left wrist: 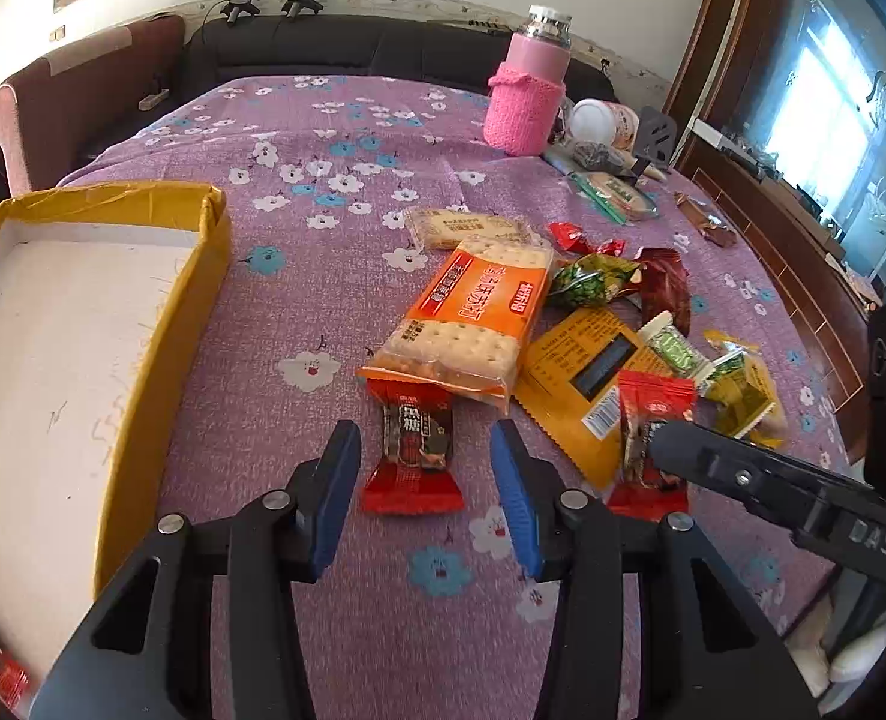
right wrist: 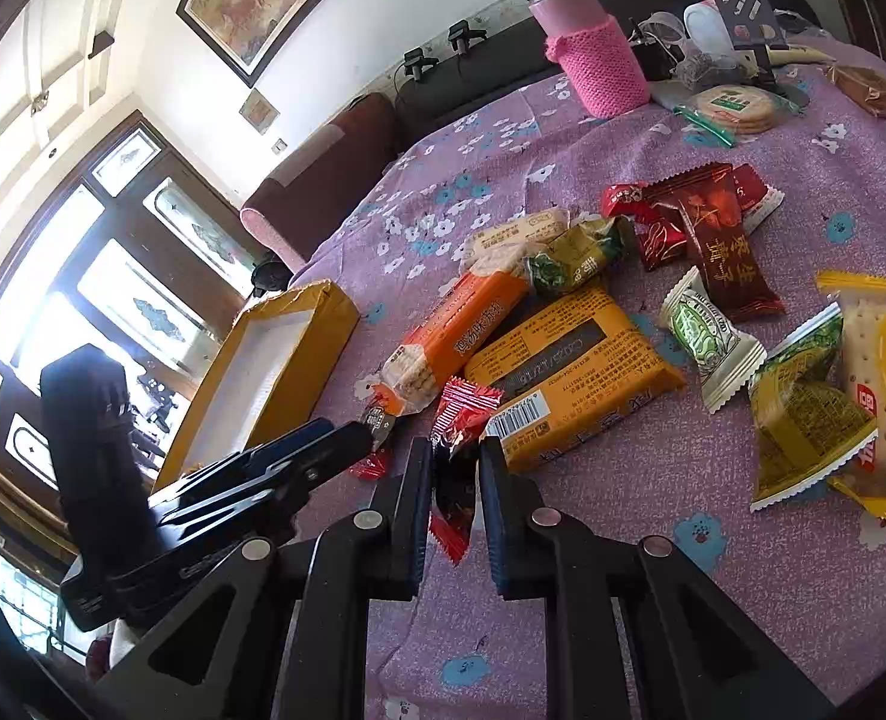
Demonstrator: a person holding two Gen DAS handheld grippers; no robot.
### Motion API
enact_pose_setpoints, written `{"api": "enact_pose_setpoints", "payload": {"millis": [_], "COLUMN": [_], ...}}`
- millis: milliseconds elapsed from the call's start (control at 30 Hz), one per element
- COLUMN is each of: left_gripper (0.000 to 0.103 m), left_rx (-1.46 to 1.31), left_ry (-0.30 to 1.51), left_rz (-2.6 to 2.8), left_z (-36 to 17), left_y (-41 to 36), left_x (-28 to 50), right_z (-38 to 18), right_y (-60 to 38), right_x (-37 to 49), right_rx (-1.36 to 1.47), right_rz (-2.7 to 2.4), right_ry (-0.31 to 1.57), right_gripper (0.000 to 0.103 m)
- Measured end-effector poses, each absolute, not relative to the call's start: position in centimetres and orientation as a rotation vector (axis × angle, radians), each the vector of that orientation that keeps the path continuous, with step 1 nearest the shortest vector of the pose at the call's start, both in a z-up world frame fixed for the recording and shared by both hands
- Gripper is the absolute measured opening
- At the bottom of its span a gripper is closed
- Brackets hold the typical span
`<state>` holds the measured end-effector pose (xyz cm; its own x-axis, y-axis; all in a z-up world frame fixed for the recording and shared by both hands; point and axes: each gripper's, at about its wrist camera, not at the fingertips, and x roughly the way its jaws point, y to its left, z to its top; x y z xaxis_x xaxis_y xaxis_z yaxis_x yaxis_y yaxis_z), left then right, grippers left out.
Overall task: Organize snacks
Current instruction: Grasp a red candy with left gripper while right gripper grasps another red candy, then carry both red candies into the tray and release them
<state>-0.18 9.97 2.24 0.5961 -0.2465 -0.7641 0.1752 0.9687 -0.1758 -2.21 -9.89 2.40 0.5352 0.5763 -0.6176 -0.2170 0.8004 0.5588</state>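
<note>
Right gripper (right wrist: 454,468) clamped on a red candy packet (right wrist: 457,420); left gripper (left wrist: 425,468), jaws part open, straddles a second red packet (left wrist: 413,456) without touching. Yellow box (left wrist: 161,324), left of frame, holds no visible snack; most snacks remain scattered on the surface (left wrist: 323,138)

Black gripper frames, silver rivets, blue-padded fingers (left wrist: 335,480).
</note>
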Motion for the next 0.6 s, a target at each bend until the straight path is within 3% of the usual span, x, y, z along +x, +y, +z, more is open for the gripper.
{"api": "enact_pose_setpoints", "payload": {"millis": [100, 133, 167, 600], "left_gripper": [0.043, 0.038, 0.023, 0.023], "left_rx": [-0.080, -0.073, -0.064, -0.231], "left_ry": [0.914, 0.928, 0.920, 0.812], "left_rz": [-0.241, -0.240, -0.231, -0.273], "left_z": [1.3, 1.1, 1.2, 5.6], "left_y": [9.5, 9.3, 9.1, 13.4], "left_x": [0.7, 0.8, 0.7, -4.3], "right_z": [2.4, 2.5, 2.4, 2.3], "right_y": [-9.5, -9.5, -9.4, -9.6], "right_x": [-2.3, -2.3, -2.3, -2.7], "right_rx": [0.444, 0.441, 0.441, 0.455], "right_rz": [0.504, 0.505, 0.504, 0.509], "right_ry": [0.888, 0.885, 0.884, 0.855], "right_gripper": [0.016, 0.016, 0.016, 0.016]}}
